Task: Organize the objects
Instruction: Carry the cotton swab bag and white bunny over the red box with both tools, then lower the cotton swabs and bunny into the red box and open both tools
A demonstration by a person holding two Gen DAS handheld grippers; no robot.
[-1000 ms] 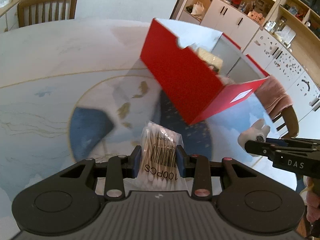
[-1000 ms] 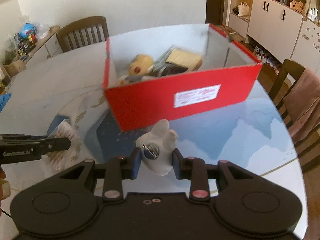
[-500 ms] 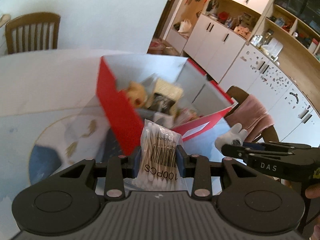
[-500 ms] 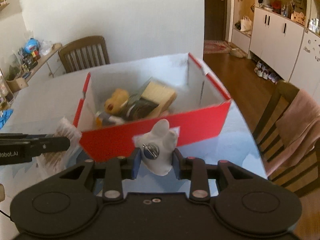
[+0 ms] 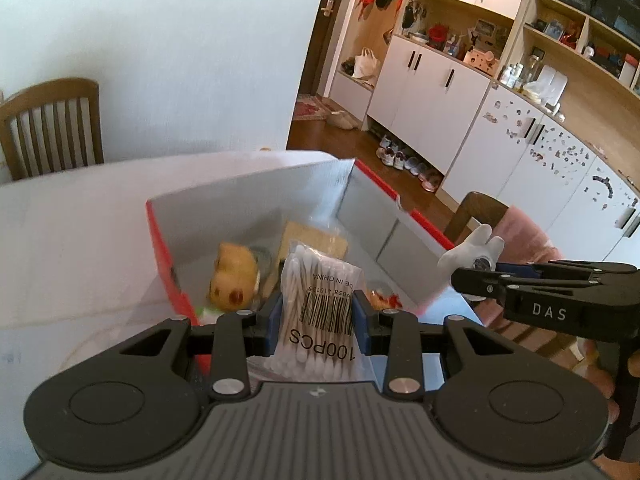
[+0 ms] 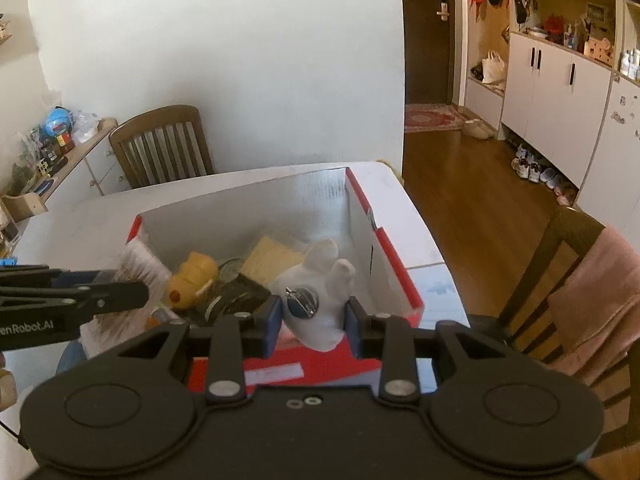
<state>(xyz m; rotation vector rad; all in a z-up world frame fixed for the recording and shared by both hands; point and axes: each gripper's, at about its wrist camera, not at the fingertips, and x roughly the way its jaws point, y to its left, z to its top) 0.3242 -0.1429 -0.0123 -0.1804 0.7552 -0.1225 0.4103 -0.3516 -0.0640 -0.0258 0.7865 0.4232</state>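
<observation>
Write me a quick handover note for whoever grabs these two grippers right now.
Left gripper: jaws shut on the cotton swab bag, held over the near edge of the red box.
Right gripper: jaws shut on the white figurine, also above the box.
Done: yellow toy, tan sponge and a few other items lie inside the box.
Left: lower both items into the box and release them.
</observation>
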